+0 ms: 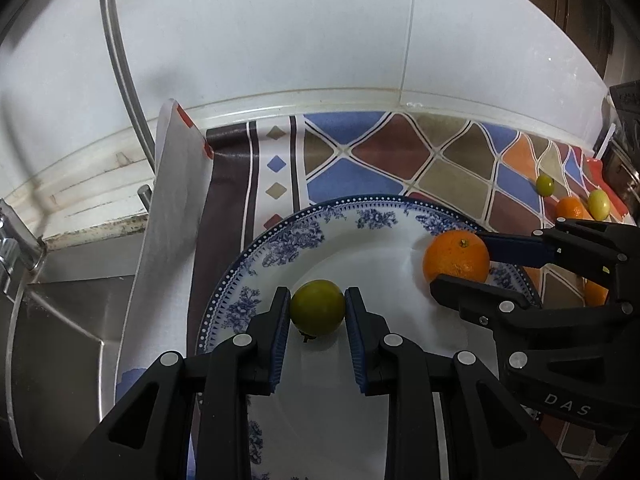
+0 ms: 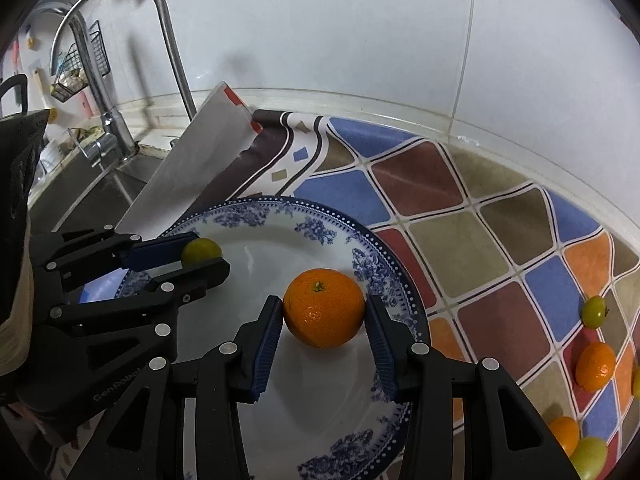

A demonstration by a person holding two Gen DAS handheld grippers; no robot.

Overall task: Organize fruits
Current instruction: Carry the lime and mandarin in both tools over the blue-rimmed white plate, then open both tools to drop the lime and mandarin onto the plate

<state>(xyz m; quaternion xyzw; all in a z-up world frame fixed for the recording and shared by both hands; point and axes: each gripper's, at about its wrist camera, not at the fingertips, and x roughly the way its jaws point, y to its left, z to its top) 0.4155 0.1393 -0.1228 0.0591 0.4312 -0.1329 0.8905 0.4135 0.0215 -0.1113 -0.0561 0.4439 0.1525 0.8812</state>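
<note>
A blue-and-white plate (image 1: pixel 288 240) (image 2: pixel 280 212) lies on the patterned cloth. My left gripper (image 1: pixel 317 312) (image 2: pixel 200 258) is closed on a green fruit (image 1: pixel 317 307) (image 2: pixel 201 249) that rests on the plate's left part. My right gripper (image 2: pixel 323 320) (image 1: pixel 460 258) has its pads against an orange (image 2: pixel 324 307) (image 1: pixel 456 256) sitting on the plate's right part. Loose fruits lie on the cloth to the right: a green one (image 2: pixel 594 311) (image 1: pixel 545 185), an orange (image 2: pixel 595 366) (image 1: pixel 572 208), a yellow-green one (image 1: pixel 599 203), and others at the lower right (image 2: pixel 588 458).
A steel sink (image 1: pixel 60 320) with a tall faucet (image 2: pixel 168 40) lies left of the plate. A white cutting board (image 1: pixel 172 208) (image 2: pixel 192 160) leans at the sink's edge. The tiled wall (image 1: pixel 320 32) stands behind the counter.
</note>
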